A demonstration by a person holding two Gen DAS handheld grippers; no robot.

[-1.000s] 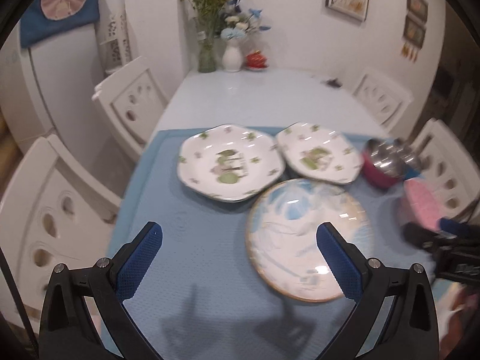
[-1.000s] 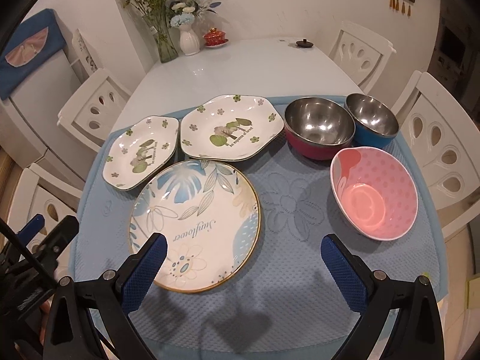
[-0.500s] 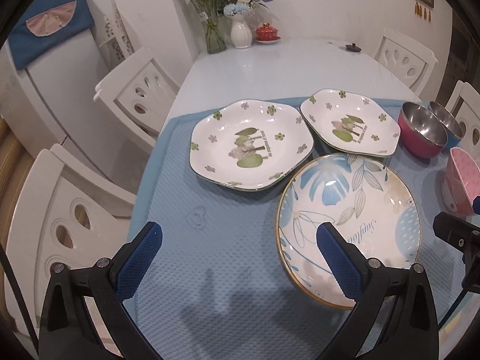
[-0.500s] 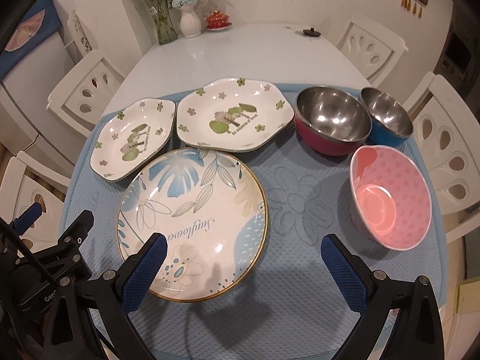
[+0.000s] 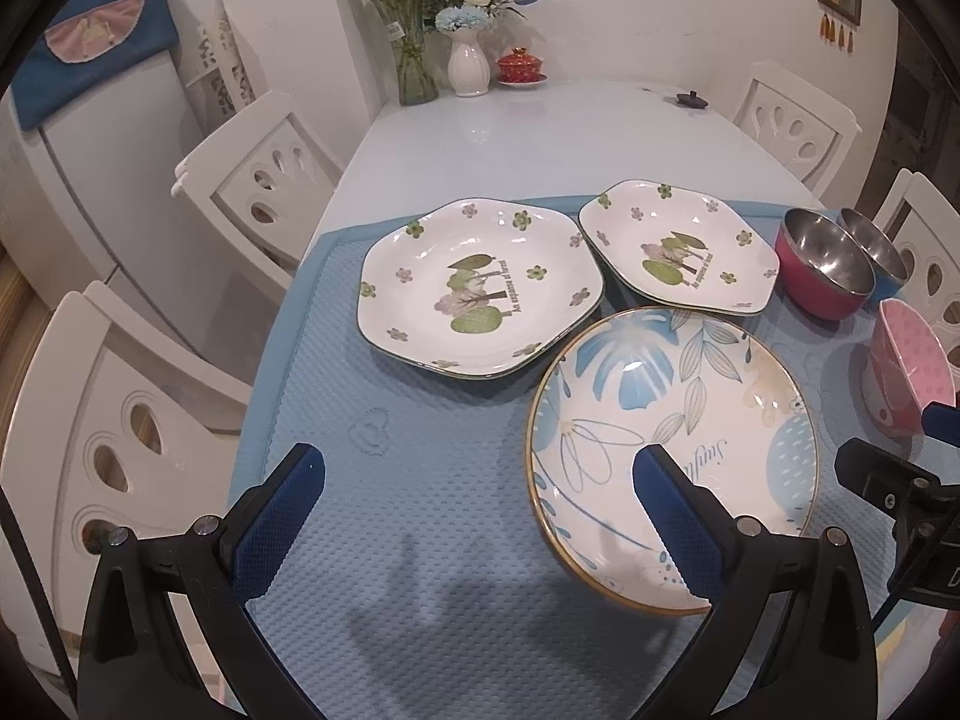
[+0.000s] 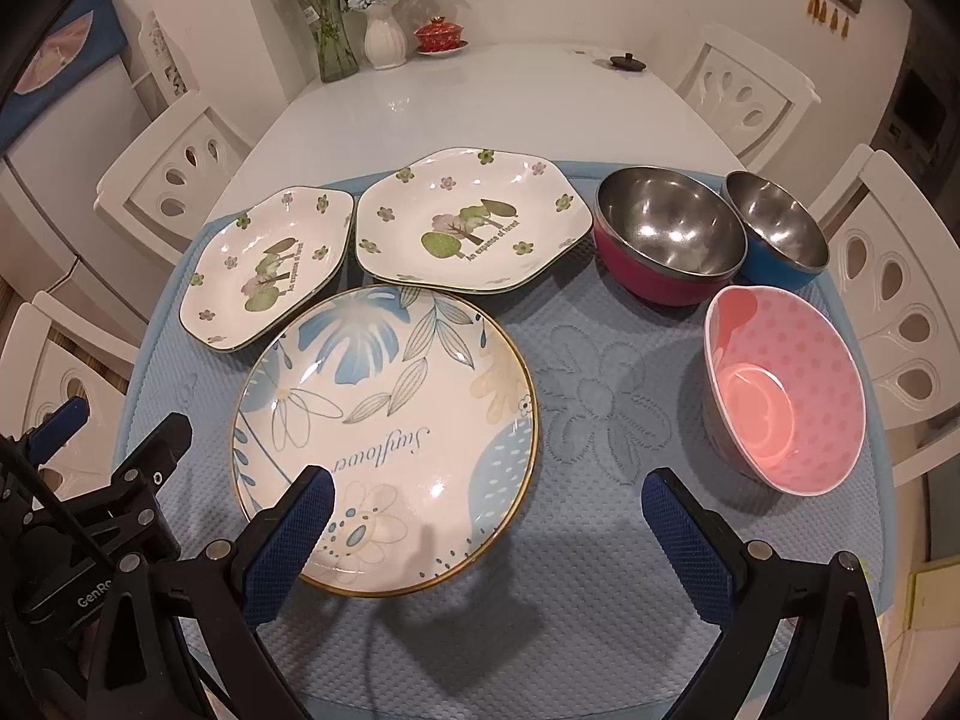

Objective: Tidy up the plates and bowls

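Left gripper (image 5: 480, 504) was spread wide, holding nothing, above the blue mat (image 5: 420, 540); its right finger overlapped the round leaf-print plate (image 5: 672, 414). Right gripper (image 6: 486, 522) was likewise wide open and empty, over that plate's near rim. Behind lay two hexagonal flower plates (image 6: 474, 222), edges close. To the right: red steel bowl (image 6: 666, 240) touching blue steel bowl (image 6: 774, 234); pink bowl (image 6: 786, 390) nearer.

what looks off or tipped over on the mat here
The pink bowl sits tilted on the blue mat, its opening leaning toward the camera rather than level. Nothing looks spilled or broken; the plates lie flat and the two metal bowls stand upright.
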